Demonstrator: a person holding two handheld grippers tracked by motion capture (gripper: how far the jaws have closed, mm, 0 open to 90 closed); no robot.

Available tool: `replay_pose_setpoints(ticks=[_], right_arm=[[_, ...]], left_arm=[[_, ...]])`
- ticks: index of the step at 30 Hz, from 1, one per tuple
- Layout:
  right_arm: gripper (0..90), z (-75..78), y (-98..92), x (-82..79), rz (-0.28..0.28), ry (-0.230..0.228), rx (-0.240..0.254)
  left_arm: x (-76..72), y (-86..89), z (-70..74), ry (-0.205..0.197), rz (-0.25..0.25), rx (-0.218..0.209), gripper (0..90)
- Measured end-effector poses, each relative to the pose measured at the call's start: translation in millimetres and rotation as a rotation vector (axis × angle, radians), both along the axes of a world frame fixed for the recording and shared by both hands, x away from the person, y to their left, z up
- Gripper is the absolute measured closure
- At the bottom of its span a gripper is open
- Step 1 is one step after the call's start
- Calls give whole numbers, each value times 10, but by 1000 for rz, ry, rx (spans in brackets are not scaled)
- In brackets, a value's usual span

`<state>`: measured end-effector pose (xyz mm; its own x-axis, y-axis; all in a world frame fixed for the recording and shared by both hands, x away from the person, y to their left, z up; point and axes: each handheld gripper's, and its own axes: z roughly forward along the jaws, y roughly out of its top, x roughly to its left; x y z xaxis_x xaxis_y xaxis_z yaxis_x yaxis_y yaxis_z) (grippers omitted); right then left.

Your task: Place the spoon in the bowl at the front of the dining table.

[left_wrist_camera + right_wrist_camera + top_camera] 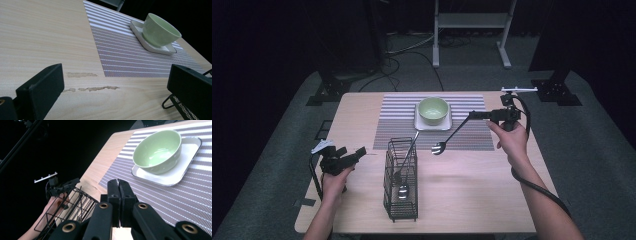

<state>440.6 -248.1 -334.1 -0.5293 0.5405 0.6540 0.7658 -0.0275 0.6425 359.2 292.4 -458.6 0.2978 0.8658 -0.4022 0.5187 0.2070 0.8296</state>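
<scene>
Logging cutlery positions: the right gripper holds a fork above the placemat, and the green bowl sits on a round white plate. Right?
Not quite: the white plate under the green bowl is square with rounded corners, as the right gripper view shows. The right gripper does hold the fork above the placemat.

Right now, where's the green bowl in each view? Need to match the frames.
High view: green bowl at top centre, on the far side of the striped mat.
Left gripper view: green bowl at upper right.
Right gripper view: green bowl at upper right.
Shared landmark: the white square plate under the bowl, on the striped mat.
</scene>
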Motion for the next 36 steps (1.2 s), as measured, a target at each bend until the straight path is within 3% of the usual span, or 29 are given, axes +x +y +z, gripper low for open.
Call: replay_pose_setpoints(ticks=[9, 36], right_arm=[[887, 47, -30, 20, -32, -22, 7], [887, -22, 45, 262, -84, 6, -43]], left_arm=[[-12, 5, 2, -2, 8, -6, 0], [2, 34, -19, 3, 18, -12, 0]])
